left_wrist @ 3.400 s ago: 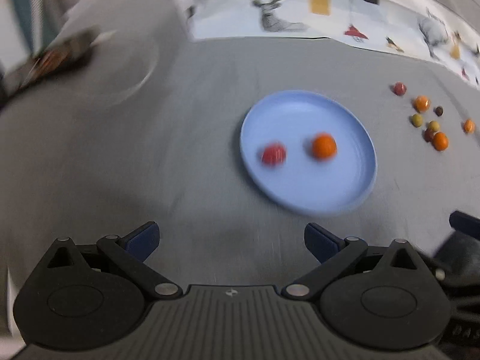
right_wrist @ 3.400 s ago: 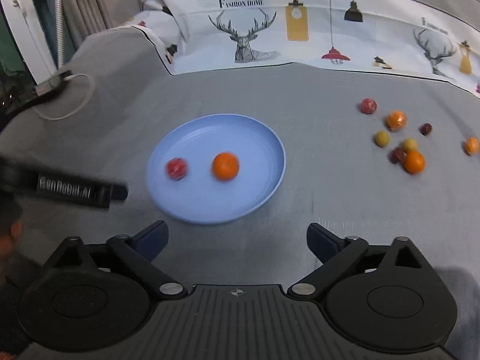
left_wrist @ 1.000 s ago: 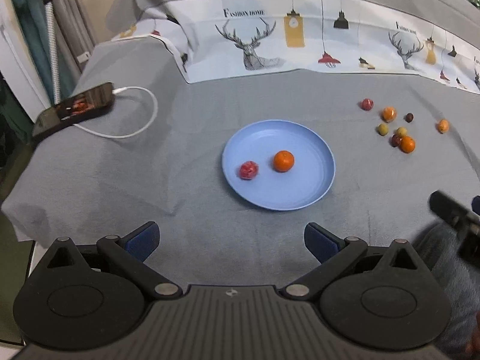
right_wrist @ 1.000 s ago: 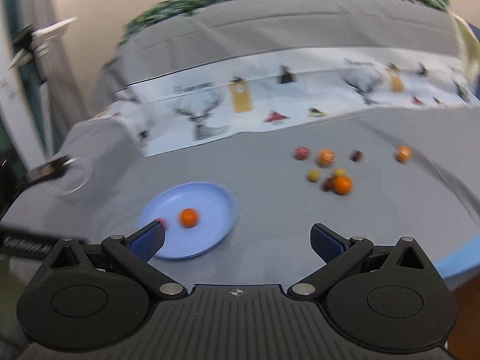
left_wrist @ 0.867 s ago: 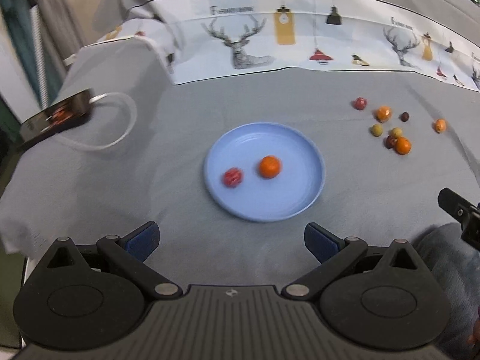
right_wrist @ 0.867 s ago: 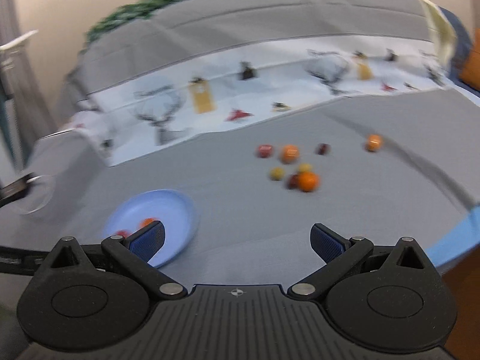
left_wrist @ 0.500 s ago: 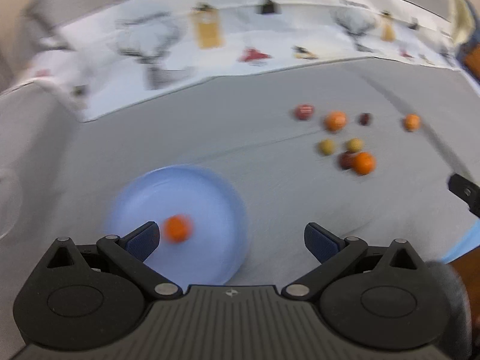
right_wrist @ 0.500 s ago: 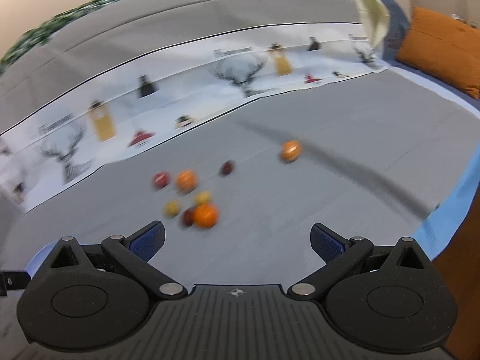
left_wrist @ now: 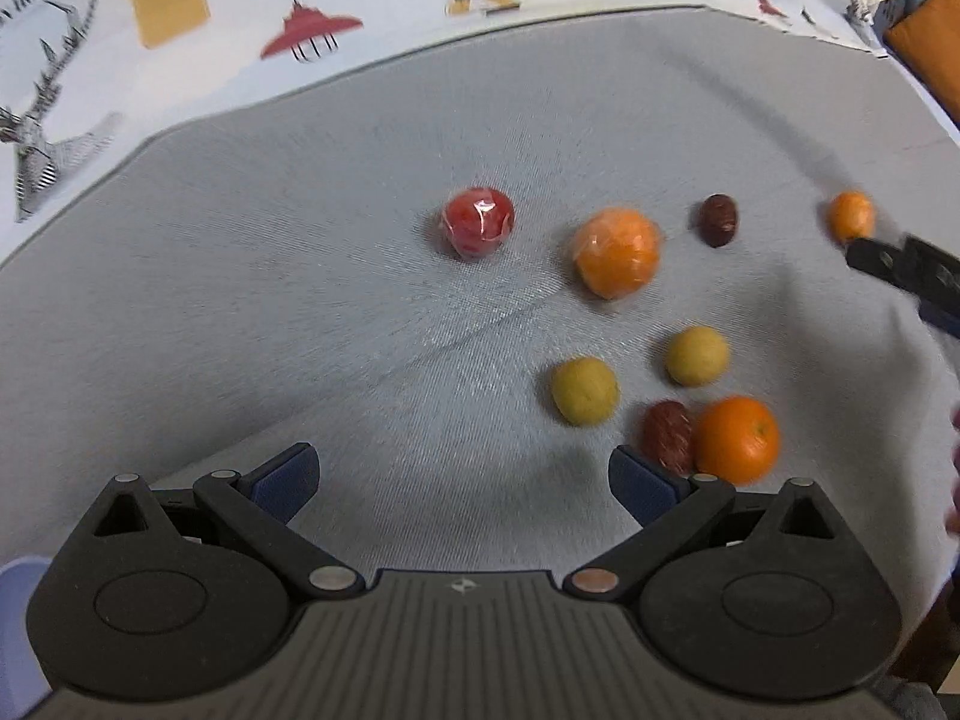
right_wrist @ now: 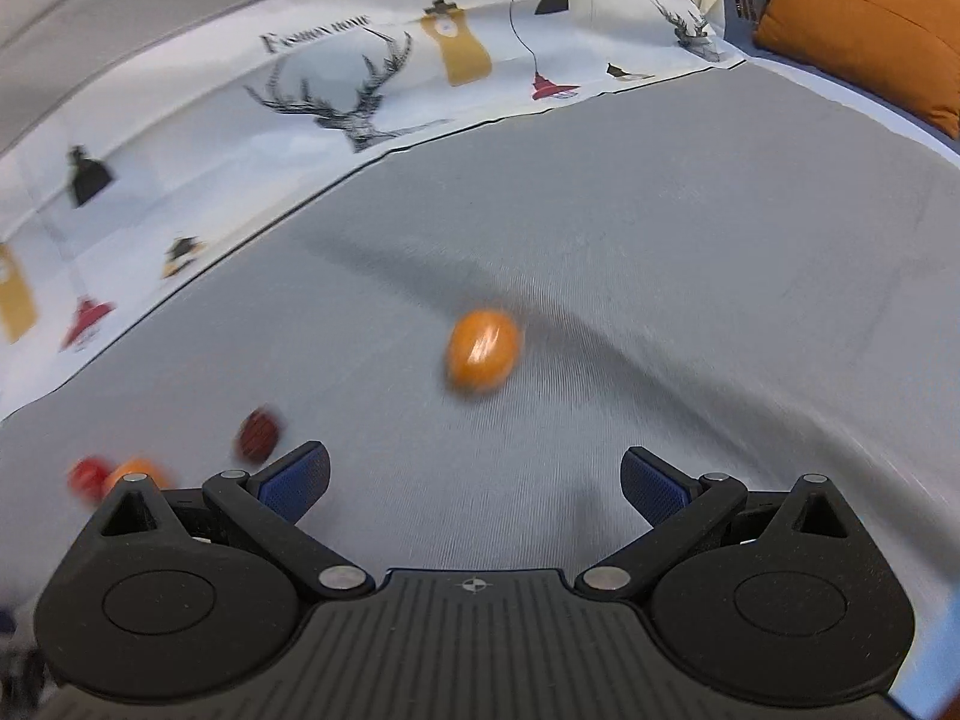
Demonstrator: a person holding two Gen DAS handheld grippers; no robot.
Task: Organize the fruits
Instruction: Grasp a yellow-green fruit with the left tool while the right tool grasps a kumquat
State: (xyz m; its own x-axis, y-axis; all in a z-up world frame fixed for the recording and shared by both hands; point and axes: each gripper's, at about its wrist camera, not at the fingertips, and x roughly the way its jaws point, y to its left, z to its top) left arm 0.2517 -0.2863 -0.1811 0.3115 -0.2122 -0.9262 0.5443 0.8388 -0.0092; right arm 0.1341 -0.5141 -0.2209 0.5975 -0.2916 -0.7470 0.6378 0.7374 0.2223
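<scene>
Several small fruits lie loose on the grey cloth. In the left wrist view I see a wrapped red fruit [left_wrist: 479, 229], a wrapped orange one [left_wrist: 617, 252], a dark date [left_wrist: 718, 219], two yellow balls [left_wrist: 584, 390] [left_wrist: 696, 355], a reddish date [left_wrist: 667, 435] touching an orange [left_wrist: 735, 439], and a small orange kumquat [left_wrist: 851, 215]. My left gripper [left_wrist: 462, 483] stands open just short of the cluster, holding nothing. My right gripper [right_wrist: 474, 477] is open, with the kumquat [right_wrist: 483, 350] lying straight ahead of its fingers. Its dark tip [left_wrist: 903, 270] shows at the right edge of the left wrist view.
A white printed cloth with deer and lamps [left_wrist: 180, 30] borders the grey surface at the back. An orange cushion [right_wrist: 864, 18] lies far right. A sliver of the blue plate [left_wrist: 15, 612] shows at the lower left. The cloth's right edge drops off [right_wrist: 924, 630].
Both grippers swung right, away from the blue plate, and moved in close over the loose fruits. The plate has slid almost out of view. Both stayed open.
</scene>
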